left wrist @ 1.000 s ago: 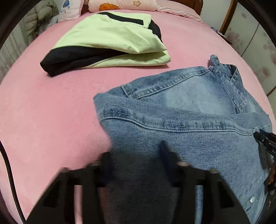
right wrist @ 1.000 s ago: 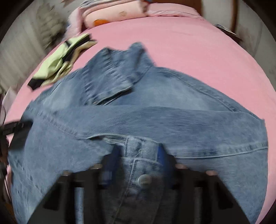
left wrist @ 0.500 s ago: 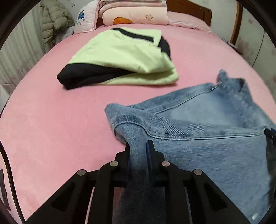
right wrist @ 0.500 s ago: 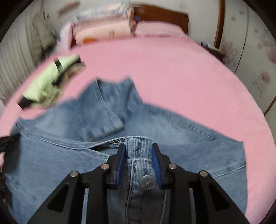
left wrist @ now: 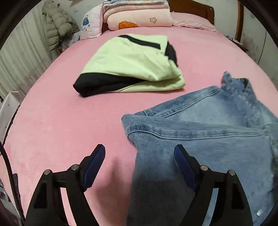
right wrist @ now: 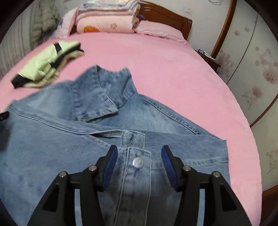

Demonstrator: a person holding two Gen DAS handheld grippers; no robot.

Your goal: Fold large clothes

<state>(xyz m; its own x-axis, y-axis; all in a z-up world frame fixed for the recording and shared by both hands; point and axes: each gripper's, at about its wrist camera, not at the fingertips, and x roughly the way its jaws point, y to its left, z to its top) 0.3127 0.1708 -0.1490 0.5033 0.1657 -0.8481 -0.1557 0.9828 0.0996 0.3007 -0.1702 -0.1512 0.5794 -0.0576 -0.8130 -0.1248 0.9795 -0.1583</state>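
A blue denim jacket (left wrist: 208, 132) lies partly folded on the pink bed (left wrist: 52, 121), collar toward the headboard. My left gripper (left wrist: 139, 153) hovers over the jacket's left folded edge. Its jaws are opening and stand wide, and the denim between them touches neither pad. In the right wrist view, the jacket (right wrist: 60, 147) fills the foreground. My right gripper (right wrist: 139, 154) is above the button placket. Its jaws are also opening, with the metal button (right wrist: 138, 163) and the placket loose between the blue pads.
A folded light-green and black garment (left wrist: 132, 64) lies farther up the bed to the left, also visible as the folded garment (right wrist: 45, 67). Stacked pink quilts (left wrist: 139, 17) sit at the wooden headboard (right wrist: 165, 15). A puffer coat (left wrist: 57, 26) hangs at the left, and a wardrobe (right wrist: 252, 60) stands at the right.
Half a second ago both grippers were shut on the denim. Now both have let go, risen and tipped upward. The jacket has settled onto the bed.
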